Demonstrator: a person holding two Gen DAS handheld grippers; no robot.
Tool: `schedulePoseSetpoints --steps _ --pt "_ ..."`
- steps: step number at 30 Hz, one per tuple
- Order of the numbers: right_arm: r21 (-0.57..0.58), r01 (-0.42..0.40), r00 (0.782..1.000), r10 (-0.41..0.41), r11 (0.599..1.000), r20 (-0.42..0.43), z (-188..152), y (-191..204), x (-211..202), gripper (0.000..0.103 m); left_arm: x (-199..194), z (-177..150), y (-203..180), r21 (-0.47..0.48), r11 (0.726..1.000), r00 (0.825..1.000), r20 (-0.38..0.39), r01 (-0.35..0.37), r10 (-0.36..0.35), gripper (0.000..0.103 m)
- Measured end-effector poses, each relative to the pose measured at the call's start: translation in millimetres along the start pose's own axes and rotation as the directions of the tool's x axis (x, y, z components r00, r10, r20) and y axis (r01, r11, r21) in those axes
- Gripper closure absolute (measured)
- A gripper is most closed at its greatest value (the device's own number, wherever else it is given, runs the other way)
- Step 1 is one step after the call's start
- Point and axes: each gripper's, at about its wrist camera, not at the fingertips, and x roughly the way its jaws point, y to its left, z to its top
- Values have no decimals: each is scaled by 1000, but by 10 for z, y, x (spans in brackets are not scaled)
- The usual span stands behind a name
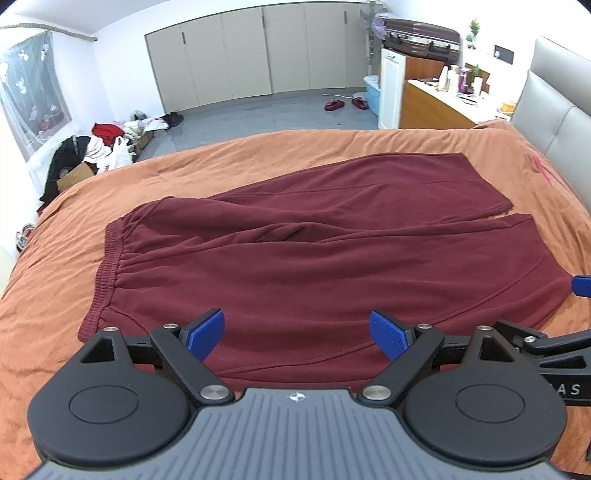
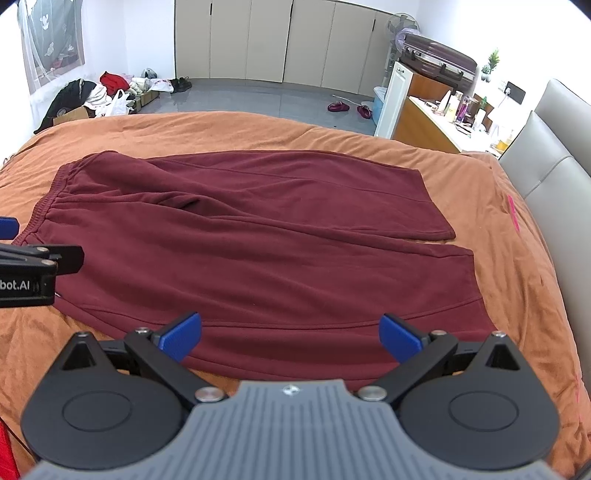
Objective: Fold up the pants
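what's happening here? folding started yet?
Not yet, by the look of it. A person holds two handheld grippers over maroon pants spread flat on a bed with an orange cover, waistband to the left, legs to the right, no fold visible. The left gripper and right gripper are both open, holding nothing, poised at the near edge of the pants, side by side.

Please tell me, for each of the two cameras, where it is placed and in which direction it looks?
Left wrist: on the left gripper, open, above the near edge of the pants, facing across the bed toward the wardrobe; the right gripper intrudes at right.
Right wrist: on the right gripper, open, same direction; the left gripper intrudes at left.
Shared: pants, bed, wardrobe, suitcase.
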Motion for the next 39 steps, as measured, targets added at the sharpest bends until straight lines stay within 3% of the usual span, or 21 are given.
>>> schedulePoseSetpoints --steps 21,25,30,33,36,39 --pt "-4 9 1000 -9 1000 -4 12 5 124 5 182 -15 4 -1 1000 1000 -31 -1 1 0" --pt "-10 12 1000 -13 1000 -7 11 18 161 5 187 -10 5 -5 1000 1000 -18 2 -2 0" --pt "-10 21 999 -21 1000 31 0 -9 179 5 214 -62 136 -8 997 996 51 76 -76 0" --pt "18 22 989 -24 1000 145 -110 -165 142 5 332 -146 425 -74 997 996 90 35 -28 0" --pt "-5 -8 965 9 1000 263 -311 -361 187 5 513 -230 876 -207 978 995 95 18 2 0" --pt "-38 -6 968 16 999 249 -501 -533 382 5 672 -350 1385 -347 938 994 113 29 12 0"
